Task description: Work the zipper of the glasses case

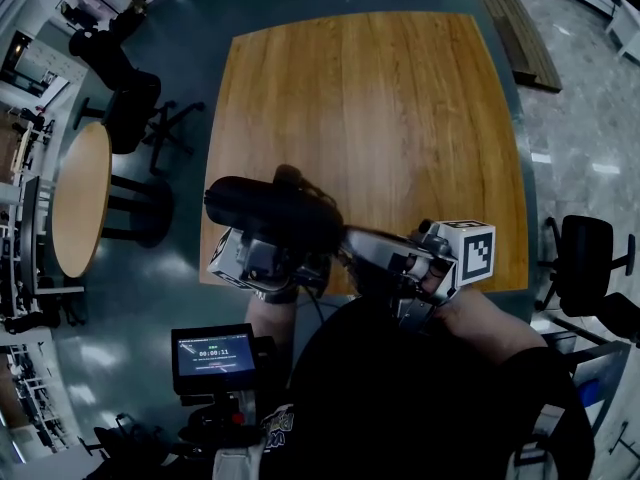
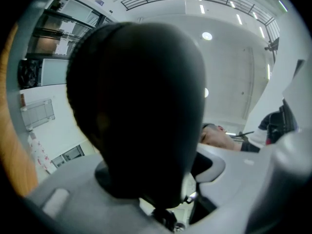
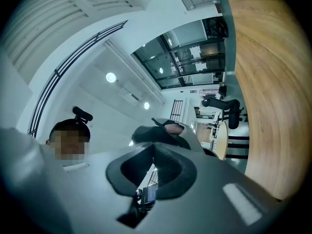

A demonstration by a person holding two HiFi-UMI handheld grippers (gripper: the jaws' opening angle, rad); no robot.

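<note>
A black glasses case (image 1: 272,211) is held up in the air over the near edge of the wooden table (image 1: 370,108). My left gripper (image 1: 262,255) is shut on it from below, jaws wide around its body. In the left gripper view the case (image 2: 136,106) fills most of the picture, sitting between the grey fingers (image 2: 63,199). My right gripper (image 1: 352,243) comes in from the right, and its tips meet the case's right end. In the right gripper view that gripper (image 3: 153,149) is shut, with the case (image 3: 158,134) just beyond it. I cannot see a zipper pull between the pads.
A round wooden table (image 1: 80,198) stands at the left with a black office chair (image 1: 120,78) behind it. Another black chair (image 1: 585,258) is at the right. A small monitor (image 1: 212,353) sits in front of the person's body.
</note>
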